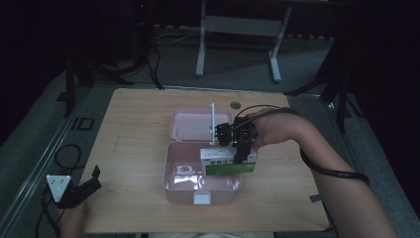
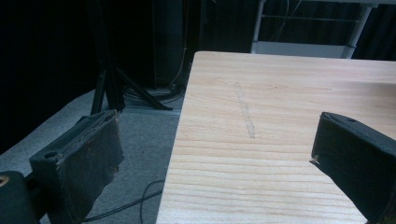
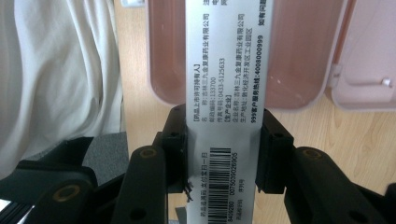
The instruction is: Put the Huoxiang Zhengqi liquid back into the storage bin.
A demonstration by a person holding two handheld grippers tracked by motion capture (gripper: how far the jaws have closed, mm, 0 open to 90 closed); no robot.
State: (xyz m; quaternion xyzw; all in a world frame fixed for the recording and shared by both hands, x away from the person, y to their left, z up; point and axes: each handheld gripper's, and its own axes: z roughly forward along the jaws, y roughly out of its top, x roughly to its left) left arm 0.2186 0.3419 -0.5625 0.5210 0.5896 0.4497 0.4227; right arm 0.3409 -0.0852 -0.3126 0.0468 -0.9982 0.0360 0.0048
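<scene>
Right tongs (image 1: pixel 241 148) grip a white-and-green printed cardboard carton (image 1: pixel 228 162) above the open pink plastic box (image 1: pixel 171 163); left tongs (image 1: pixel 89 184) gape empty at the wooden counter (image 1: pixel 133 129) edge.

high: overhead, facing forward | gripper views: close, both share table (image 1: pixel 138 129)

Dim room, grey floor (image 1: pixel 29 124), wooden table (image 1: pixel 138 144)
</scene>
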